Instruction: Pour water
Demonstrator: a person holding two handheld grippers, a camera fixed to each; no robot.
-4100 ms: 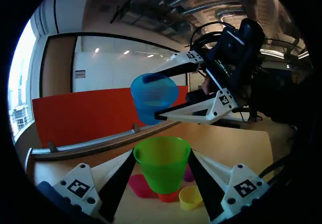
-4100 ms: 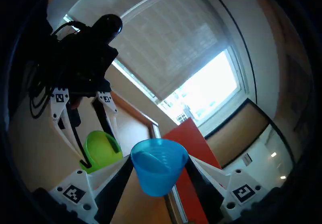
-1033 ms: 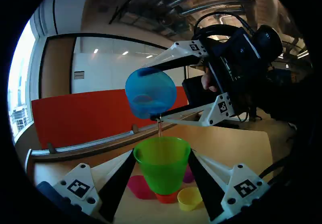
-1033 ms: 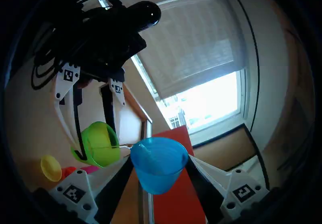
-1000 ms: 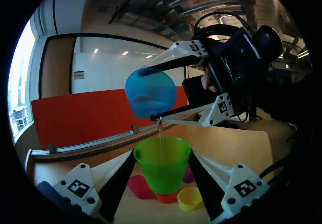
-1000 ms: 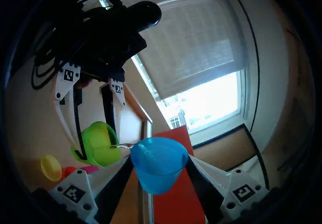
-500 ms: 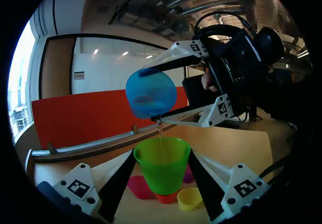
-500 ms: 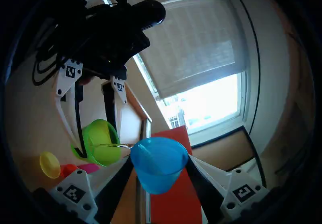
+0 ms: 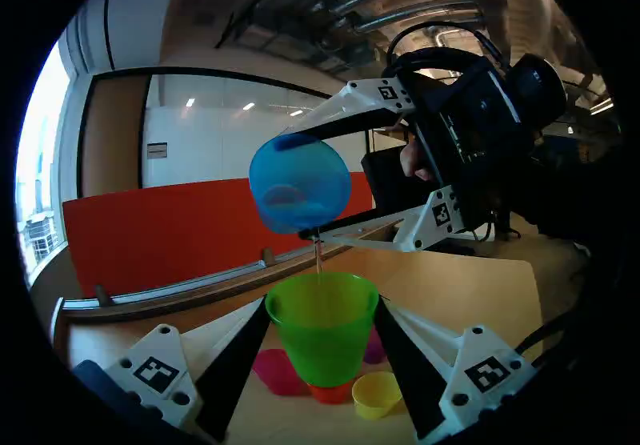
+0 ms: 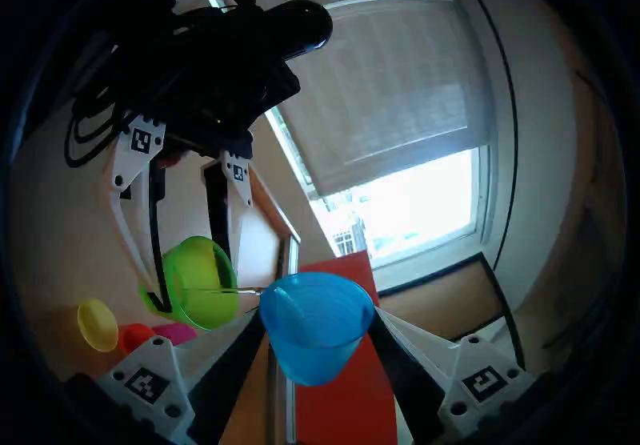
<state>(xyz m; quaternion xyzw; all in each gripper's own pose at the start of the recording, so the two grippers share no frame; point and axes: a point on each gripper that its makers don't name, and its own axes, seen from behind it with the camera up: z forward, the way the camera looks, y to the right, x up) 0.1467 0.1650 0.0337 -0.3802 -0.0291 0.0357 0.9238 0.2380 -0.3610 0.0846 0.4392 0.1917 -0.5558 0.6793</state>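
In the left gripper view my left gripper (image 9: 322, 341) is shut on a green cup (image 9: 322, 334), held upright above the table. Above it the right gripper (image 9: 308, 177) holds a blue cup (image 9: 299, 185) tipped over sideways, and a thin stream of water (image 9: 318, 259) falls from its rim into the green cup. In the right gripper view my right gripper (image 10: 318, 341) is shut on the blue cup (image 10: 316, 335). The stream (image 10: 228, 290) runs from its rim to the green cup (image 10: 196, 282), which the left gripper (image 10: 188, 285) holds farther off.
Small pink (image 9: 279, 370), orange (image 9: 333, 392) and yellow (image 9: 377, 393) cups lie on the wooden table (image 9: 448, 281) below the green cup. A red partition (image 9: 160, 233) stands behind the table. A hand (image 9: 414, 161) holds the right gripper. A bright window (image 10: 404, 197) shows in the right gripper view.
Since four seconds ago the blue cup has tipped over and water has started to run into the green cup. Over the last second the pour goes on with hardly any shift.
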